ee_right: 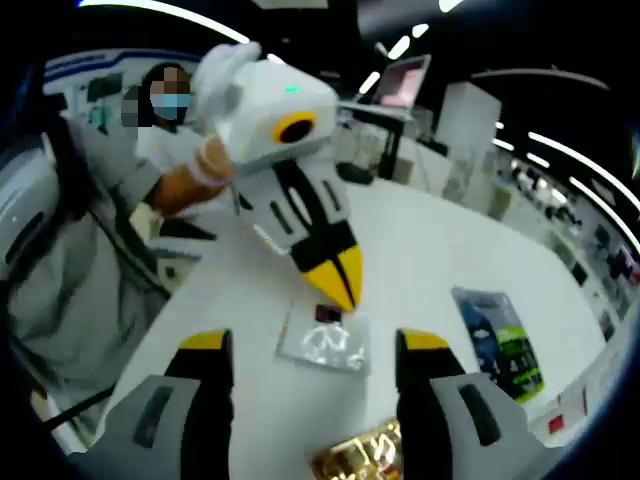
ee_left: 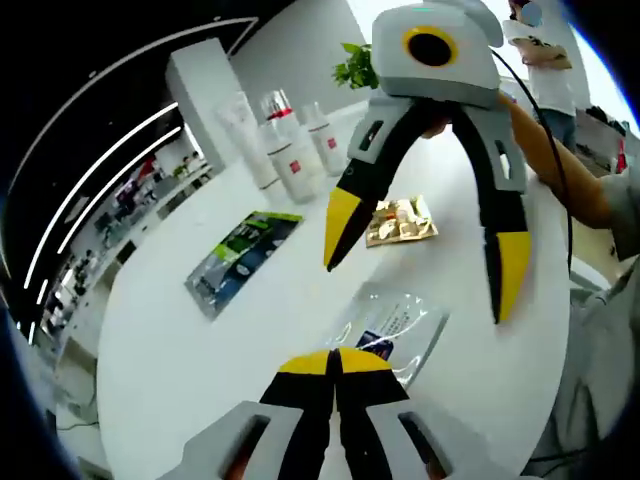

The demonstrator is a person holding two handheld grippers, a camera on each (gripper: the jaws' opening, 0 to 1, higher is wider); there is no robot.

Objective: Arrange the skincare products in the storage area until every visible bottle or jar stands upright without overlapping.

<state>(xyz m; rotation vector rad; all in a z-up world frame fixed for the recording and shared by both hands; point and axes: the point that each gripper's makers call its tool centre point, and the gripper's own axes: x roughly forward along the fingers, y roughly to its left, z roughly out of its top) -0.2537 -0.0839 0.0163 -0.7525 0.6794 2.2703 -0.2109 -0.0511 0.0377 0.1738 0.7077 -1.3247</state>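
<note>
The skincare bottles [ee_left: 285, 140] are standing upright in a tight cluster at the far left of the white table [ee_left: 200, 340], well apart from both tools, and nothing is lying between them and the grippers but flat packets. In the left gripper view the right gripper [ee_left: 420, 255] is hanging over the table's middle with its jaws spread wide and empty, so it is looking nearer to the bottles, while the left gripper [ee_left: 335, 362] is sitting at the near edge with its tips pressed together on nothing
</note>
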